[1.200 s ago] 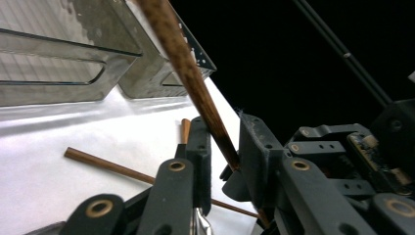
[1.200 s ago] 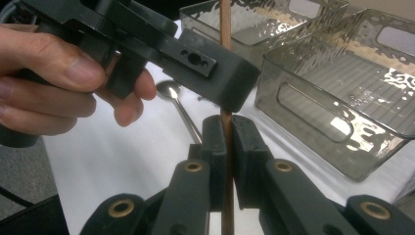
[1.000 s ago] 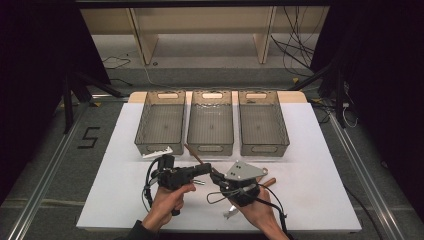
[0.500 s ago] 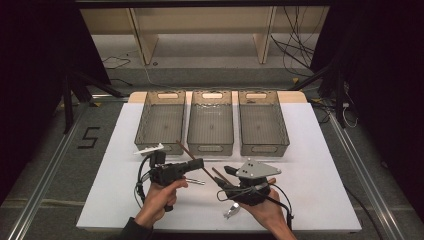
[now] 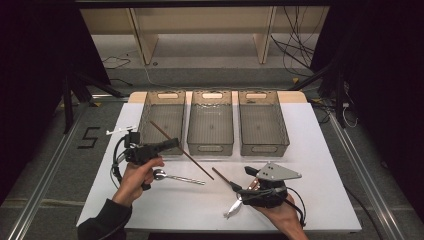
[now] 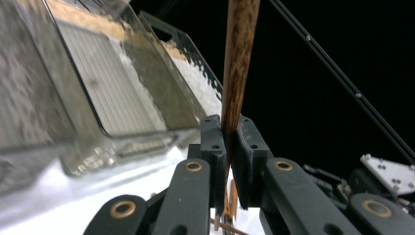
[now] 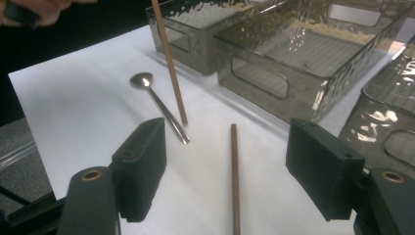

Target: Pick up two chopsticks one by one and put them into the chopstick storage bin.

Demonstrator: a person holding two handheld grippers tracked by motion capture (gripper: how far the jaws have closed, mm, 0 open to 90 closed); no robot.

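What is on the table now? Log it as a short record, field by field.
left gripper: shut on a brown chopstick, lifted off the table
right gripper: open, jaws just opened
second chopstick: flat on the white table between the open jaws
spoon: lying on the table
bins: three grey, side by side

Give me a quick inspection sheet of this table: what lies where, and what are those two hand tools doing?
Surface: white table top, flat and bare between the items.
Job's things: one brown chopstick raised and tilted, another chopstick lying on the table; three clear bins in a row behind.
Clutter: metal spoon near the left hand; a white utensil by the right hand, another at the left edge.
Grippers: left tongs shut on the raised chopstick; right tongs open over the lying one, having just opened.
Cables: black cable looping from the left tongs.
Surroundings: wooden shelf frame, floor cables behind.
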